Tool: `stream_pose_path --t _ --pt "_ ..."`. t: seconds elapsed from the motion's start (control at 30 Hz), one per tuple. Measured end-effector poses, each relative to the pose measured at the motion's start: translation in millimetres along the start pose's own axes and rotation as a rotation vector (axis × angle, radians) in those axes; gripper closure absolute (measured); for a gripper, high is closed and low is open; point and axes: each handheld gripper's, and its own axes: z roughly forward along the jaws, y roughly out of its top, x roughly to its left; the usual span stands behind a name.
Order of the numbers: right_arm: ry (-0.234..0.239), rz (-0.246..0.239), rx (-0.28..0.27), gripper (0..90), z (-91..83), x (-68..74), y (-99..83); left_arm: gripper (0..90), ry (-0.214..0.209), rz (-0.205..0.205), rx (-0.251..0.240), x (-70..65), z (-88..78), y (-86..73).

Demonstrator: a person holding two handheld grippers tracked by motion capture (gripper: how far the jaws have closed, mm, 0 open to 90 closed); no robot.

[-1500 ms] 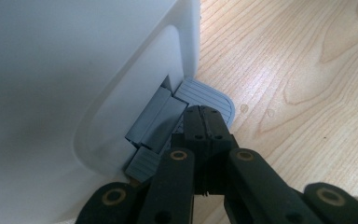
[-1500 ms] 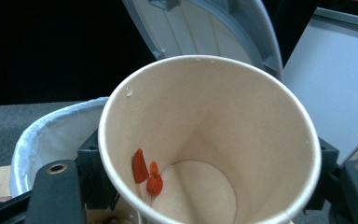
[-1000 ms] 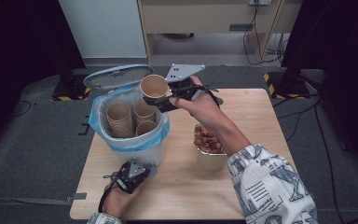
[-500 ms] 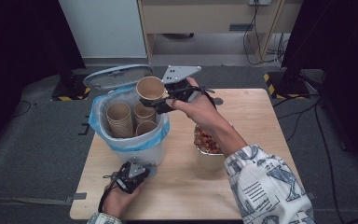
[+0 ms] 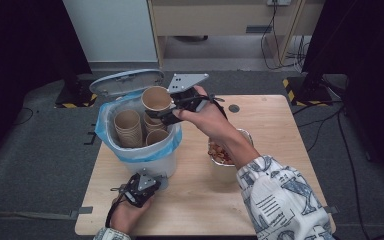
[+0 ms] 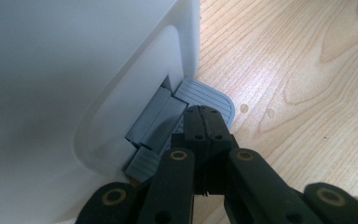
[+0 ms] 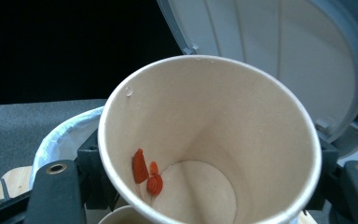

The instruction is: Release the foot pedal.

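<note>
A white pedal bin (image 5: 145,159) with a blue liner stands on the table's left half, lid (image 5: 125,82) raised, with several brown paper cups (image 5: 128,127) stacked inside. My right gripper (image 5: 161,107) is shut on another paper cup (image 5: 156,98) and holds it tilted above the bin's opening. In the right gripper view this cup (image 7: 242,140) sits between my right gripper (image 7: 209,186) jaws, with a few red scraps (image 7: 147,175) at its bottom. My left gripper (image 6: 206,116) is shut, its tip resting on the bin's grey pedal (image 6: 216,95). From above, my left gripper (image 5: 152,177) lies at the bin's front foot.
A foil tray (image 5: 244,134) holding reddish food sits right of the bin, partly under the right forearm. The wooden table (image 5: 280,165) has bare room at the right and front. The bin's white wall (image 6: 74,70) rises close to the left jaws.
The right hand has carried the cup slightly left, further over the bin's opening. The left gripper has stayed on the pedal.
</note>
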Motion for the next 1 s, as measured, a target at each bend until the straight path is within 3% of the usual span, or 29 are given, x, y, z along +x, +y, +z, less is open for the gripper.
stream_pose_path --t 0.9,1.0 --pt "0.057 0.032 0.111 24.5 29.1 11.8 -18.1 89.7 0.0 0.0 0.0 0.0 -0.1 0.0" --pt "0.042 0.099 0.135 15.6 33.3 10.9 -21.2 89.7 0.001 0.003 0.001 -0.1 -0.2 0.0"
